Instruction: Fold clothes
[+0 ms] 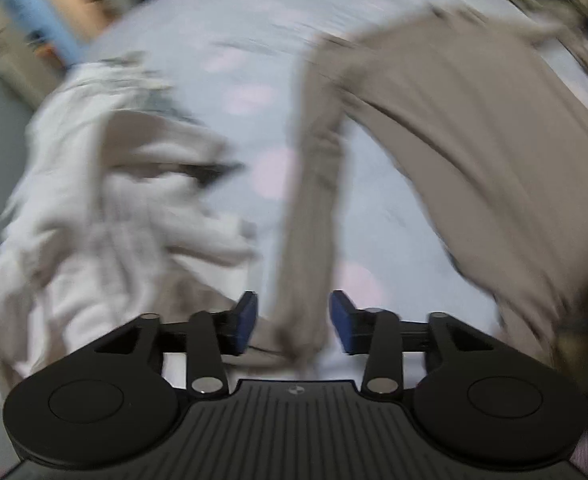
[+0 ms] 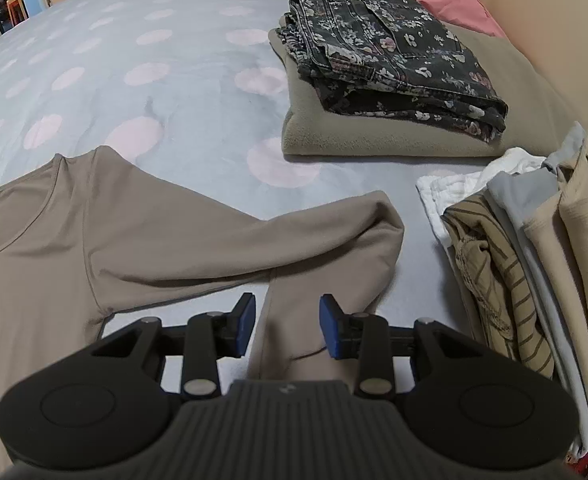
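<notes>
Right wrist: sleeve (image 2: 294, 328) between right gripper (image 2: 288, 328) fingers

Left wrist view is heavily motion-blurred. Left gripper (image 1: 293, 322) sits at bottom centre, its 2 blue pads (image 1: 248, 320) spread apart w/ a clear gap. A taupe sleeve (image 1: 310, 240) runs down through that gap btwn the pads; can't tell if it touches either pad. Sleeve joins the taupe shirt (image 1: 474, 132), which fills the upper right. Under both lies a pale blue bedspread (image 1: 254, 40) w/ faint pink dots. On the left, a crumpled heap of white clothes (image 1: 106, 200) rests on the bedspread, apart from the sleeve. Top left: a light blue upright strip (image 1: 34, 12), too blurred to identify.
</notes>
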A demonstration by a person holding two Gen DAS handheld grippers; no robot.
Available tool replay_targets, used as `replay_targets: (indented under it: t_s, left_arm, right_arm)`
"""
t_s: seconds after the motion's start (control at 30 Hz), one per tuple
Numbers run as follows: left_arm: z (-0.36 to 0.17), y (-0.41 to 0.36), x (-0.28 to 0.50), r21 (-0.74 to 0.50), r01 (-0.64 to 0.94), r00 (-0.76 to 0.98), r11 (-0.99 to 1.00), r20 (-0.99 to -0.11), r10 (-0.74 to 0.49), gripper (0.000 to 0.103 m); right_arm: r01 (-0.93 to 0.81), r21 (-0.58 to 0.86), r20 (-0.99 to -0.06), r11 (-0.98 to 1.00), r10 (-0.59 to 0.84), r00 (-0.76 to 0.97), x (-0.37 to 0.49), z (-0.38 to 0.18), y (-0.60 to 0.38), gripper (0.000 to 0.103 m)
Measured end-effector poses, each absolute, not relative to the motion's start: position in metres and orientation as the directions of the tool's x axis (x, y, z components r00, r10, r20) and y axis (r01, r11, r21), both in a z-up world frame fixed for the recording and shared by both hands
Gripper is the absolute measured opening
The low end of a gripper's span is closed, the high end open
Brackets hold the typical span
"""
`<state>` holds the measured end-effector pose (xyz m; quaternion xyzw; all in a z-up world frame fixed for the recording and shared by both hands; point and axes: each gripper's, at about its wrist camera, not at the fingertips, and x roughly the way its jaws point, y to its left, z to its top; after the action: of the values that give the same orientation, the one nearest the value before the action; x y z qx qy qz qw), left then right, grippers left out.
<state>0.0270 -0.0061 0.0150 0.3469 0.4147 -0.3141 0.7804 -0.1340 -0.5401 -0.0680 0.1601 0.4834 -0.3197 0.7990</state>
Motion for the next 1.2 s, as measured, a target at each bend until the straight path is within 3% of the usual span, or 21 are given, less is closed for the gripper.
replay_targets:
  t_s: [0.23, 0.27, 0.33, 0.43, 0.73, 0.93, 1.03, 1.2]
  left_arm:
    - [-0.001, -0.01, 0.087, 0.379, 0.534, 0.566, 0.756, -0.825, 0.013, 0.042]
    - [-0.007, -0.012, 0.091, 0.389, 0.524, 0.56, 0.758, -0.828, 0.038, 0.038]
    - [-0.017, -0.015, 0.096, 0.412, 0.521, 0.544, 0.747, -0.835, 0.081, 0.009]
    - [-0.013, -0.018, 0.088, 0.429, 0.535, 0.559, 0.728, -0.826, 0.075, 0.004]
    - [0.081, -0.034, 0.034, 0.237, 0.585, 0.656, 0.775, -0.701, -0.281, 0.002]
    - [0.119, -0.065, -0.04, 0.063, 0.831, 0.448, 0.553, -0.665, -0.598, 0.002]
    - [0.115, -0.087, -0.078, 0.007, 0.914, 0.296, 0.405, -0.694, -0.656, 0.002]
    - [0.081, -0.114, -0.129, -0.055, 0.969, 0.113, 0.24, -0.767, -0.631, 0.002]
  right_arm:
    - [0.665, -0.047, -0.87, 0.746, -0.357, 0.339, -0.133, -0.062, -0.542, 0.038]
    - [0.666, -0.045, -0.866, 0.745, -0.361, 0.345, -0.135, -0.06, -0.543, 0.039]
    - [0.674, -0.045, -0.86, 0.737, -0.372, 0.35, -0.139, -0.056, -0.546, 0.042]
    - [0.7, -0.036, -0.86, 0.713, -0.379, 0.342, -0.146, -0.056, -0.554, 0.045]
    - [0.737, 0.0, -0.871, 0.676, -0.362, 0.333, -0.15, -0.057, -0.566, 0.045]
    - [0.712, 0.005, -0.864, 0.702, -0.356, 0.357, -0.146, -0.054, -0.559, 0.045]
    - [0.713, 0.009, -0.863, 0.701, -0.355, 0.359, -0.148, -0.053, -0.558, 0.045]
    - [0.709, 0.012, -0.867, 0.705, -0.346, 0.359, -0.151, -0.054, -0.556, 0.045]
